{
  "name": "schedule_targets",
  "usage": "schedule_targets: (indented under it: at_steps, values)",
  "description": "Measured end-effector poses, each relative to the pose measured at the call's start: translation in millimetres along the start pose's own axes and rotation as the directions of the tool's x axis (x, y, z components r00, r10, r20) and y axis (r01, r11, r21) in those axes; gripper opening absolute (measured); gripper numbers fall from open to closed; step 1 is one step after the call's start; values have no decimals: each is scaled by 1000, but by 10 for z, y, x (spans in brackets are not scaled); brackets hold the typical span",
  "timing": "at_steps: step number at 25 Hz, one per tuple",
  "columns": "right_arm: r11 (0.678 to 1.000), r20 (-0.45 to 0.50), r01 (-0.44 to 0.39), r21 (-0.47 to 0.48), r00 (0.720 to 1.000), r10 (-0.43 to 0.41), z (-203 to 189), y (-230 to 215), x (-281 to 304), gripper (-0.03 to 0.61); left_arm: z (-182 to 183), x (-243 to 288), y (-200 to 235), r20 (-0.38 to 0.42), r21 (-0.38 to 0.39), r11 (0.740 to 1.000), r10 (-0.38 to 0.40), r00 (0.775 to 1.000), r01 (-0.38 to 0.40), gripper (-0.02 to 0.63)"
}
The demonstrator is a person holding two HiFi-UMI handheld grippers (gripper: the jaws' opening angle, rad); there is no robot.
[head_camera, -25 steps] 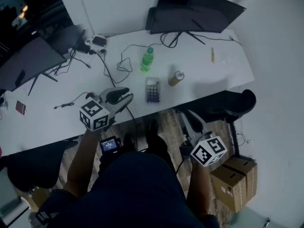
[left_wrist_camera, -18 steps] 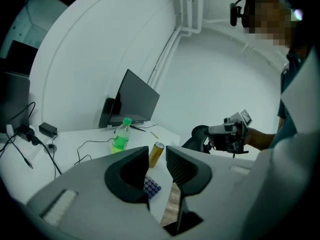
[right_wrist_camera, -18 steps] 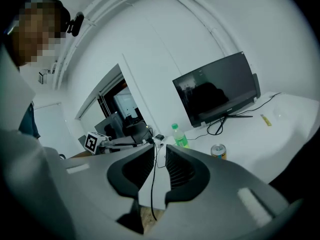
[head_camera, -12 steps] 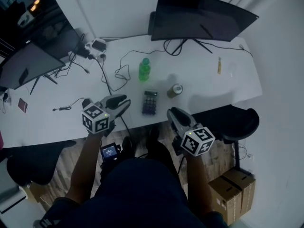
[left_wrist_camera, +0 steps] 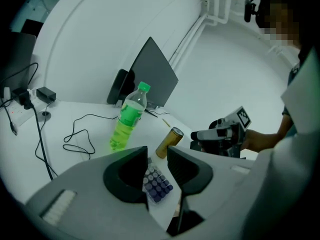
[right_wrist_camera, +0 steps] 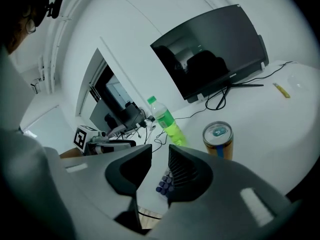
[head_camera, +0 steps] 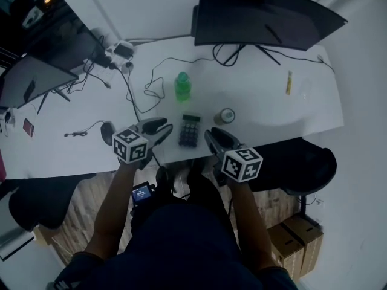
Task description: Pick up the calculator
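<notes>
Moved since a second ago: right gripper [head_camera: 210, 136] has come up from below the table [head_camera: 266, 101] edge to just right of the calculator [head_camera: 189, 130]; left gripper [head_camera: 162, 127] has drawn in just left of it
Calculator: flat on the table near the front edge, between the two grippers, untouched
Left gripper: jaws slightly apart, holding nothing; calculator keys show beyond the gap
Right gripper: jaws slightly apart, likewise empty
Neighbours: green bottle [head_camera: 182, 87] behind the calculator, can [head_camera: 227, 115] behind and to its right
Step in hand: approach, no grasp yet
Next move: one gripper likely needs to widen, drop over the calculator's edges and close
</notes>
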State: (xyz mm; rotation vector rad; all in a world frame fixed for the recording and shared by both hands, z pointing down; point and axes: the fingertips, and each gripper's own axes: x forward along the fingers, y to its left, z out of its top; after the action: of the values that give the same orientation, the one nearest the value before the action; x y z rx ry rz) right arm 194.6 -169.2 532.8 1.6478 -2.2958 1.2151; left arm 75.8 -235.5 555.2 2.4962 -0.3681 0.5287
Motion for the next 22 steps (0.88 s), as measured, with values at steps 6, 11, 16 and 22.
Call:
schedule_targets:
  at_steps: [6,11,16,22]
  values:
    - [1000,-41,3,21,999,-2,-101,-172,224,87,-124,208,163,-25,-36,999,14,1000,-15,123]
    - [999,-65,19,36,998,-16,-174,-285,339,87,-212,329,256,-38,-58,998,21,999,-23,124]
    - [998,-92,51,47,995,-46,-262,-396,454,87,-293,421,328,-44,-84,996,27,999,-30,124]
    - [994,-123,88,70,989,-79,-384,-531,593,101,-409,517,390,-56,-105,994,34,998,-39,126]
